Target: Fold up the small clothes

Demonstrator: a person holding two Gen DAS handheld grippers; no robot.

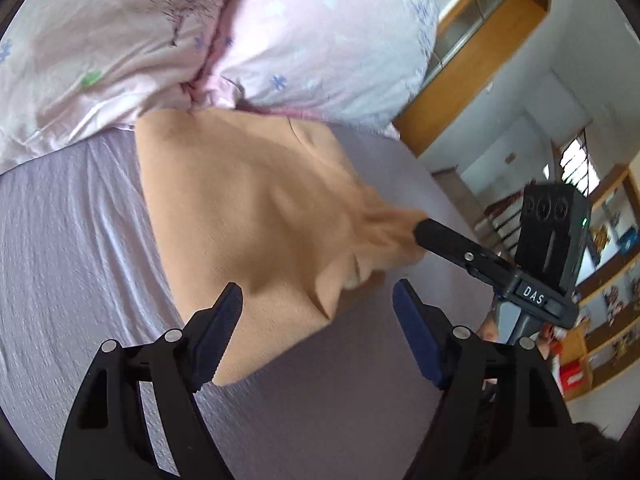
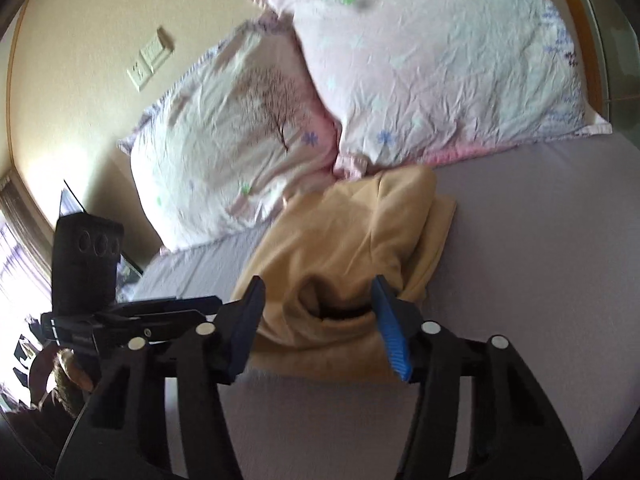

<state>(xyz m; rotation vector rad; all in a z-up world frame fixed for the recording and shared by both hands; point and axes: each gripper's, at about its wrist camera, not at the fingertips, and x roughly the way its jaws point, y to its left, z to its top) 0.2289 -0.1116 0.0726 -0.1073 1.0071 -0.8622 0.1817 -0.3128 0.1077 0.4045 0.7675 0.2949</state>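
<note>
A small tan garment (image 1: 248, 216) lies on the lilac bedsheet (image 1: 72, 240), its far edge against the pillows. My left gripper (image 1: 318, 300) is open over the garment's near corner and holds nothing. My right gripper (image 1: 420, 232) reaches in from the right, its tip against the garment's bunched right edge. In the right wrist view the right gripper (image 2: 318, 294) is open, with its blue-padded fingers (image 2: 390, 328) standing either side of a raised fold of the garment (image 2: 344, 240). The left gripper shows there at the left (image 2: 216, 304), beside the garment.
Two pink floral pillows (image 1: 280, 40) (image 2: 432, 64) lie at the head of the bed. A wooden bed frame (image 1: 480, 60) and shelves (image 1: 608, 288) stand to the right. A wall with sockets (image 2: 148, 60) is behind the pillows. Bare sheet (image 2: 540, 280) lies right of the garment.
</note>
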